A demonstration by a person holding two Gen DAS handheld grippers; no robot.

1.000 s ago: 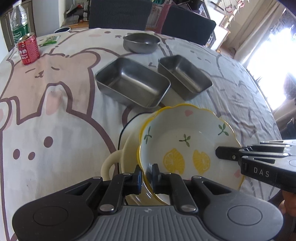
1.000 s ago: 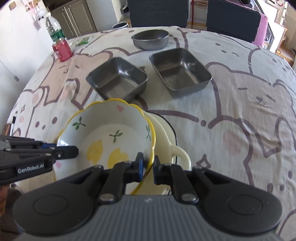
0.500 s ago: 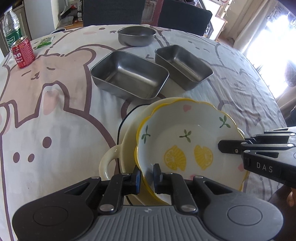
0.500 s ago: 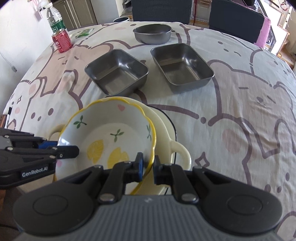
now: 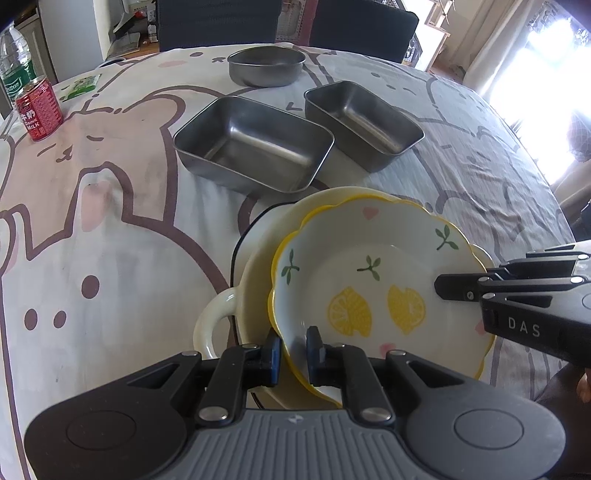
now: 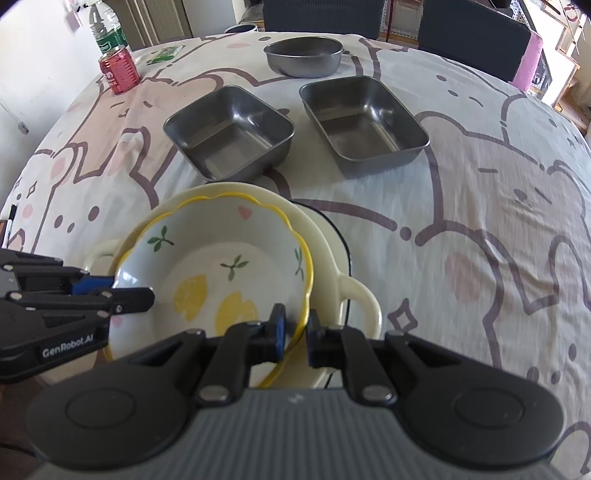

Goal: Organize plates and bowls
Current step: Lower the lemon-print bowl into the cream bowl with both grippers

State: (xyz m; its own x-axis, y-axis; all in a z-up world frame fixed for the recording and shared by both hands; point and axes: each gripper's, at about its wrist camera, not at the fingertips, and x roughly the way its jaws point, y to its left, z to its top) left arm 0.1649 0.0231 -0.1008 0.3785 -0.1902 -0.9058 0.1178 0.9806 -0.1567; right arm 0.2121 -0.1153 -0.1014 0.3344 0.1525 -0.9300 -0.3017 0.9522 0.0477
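A scalloped lemon-print bowl (image 5: 373,280) (image 6: 218,266) with a yellow rim sits in a larger cream dish with two loop handles (image 5: 255,258) (image 6: 332,258). My left gripper (image 5: 293,350) is shut on the bowl's near-left rim. My right gripper (image 6: 295,334) is shut on the bowl's opposite rim, and it shows in the left wrist view as a black arm (image 5: 517,295). The left gripper shows in the right wrist view (image 6: 122,293), clamping the rim. Whether the bowl rests fully in the dish or hangs just above it, I cannot tell.
Beyond the dish lie two rectangular steel trays (image 5: 255,144) (image 5: 364,123) and a round steel bowl (image 5: 266,66). A red milk can (image 5: 38,109) and a water bottle (image 5: 13,62) stand far left. A cartoon-bear cloth (image 5: 92,221) covers the table; dark chairs (image 5: 218,22) stand behind it.
The lemon bowl has sunk and settled deeper into the cream dish, more centred over it. Both grippers kept their grip on its rim throughout.
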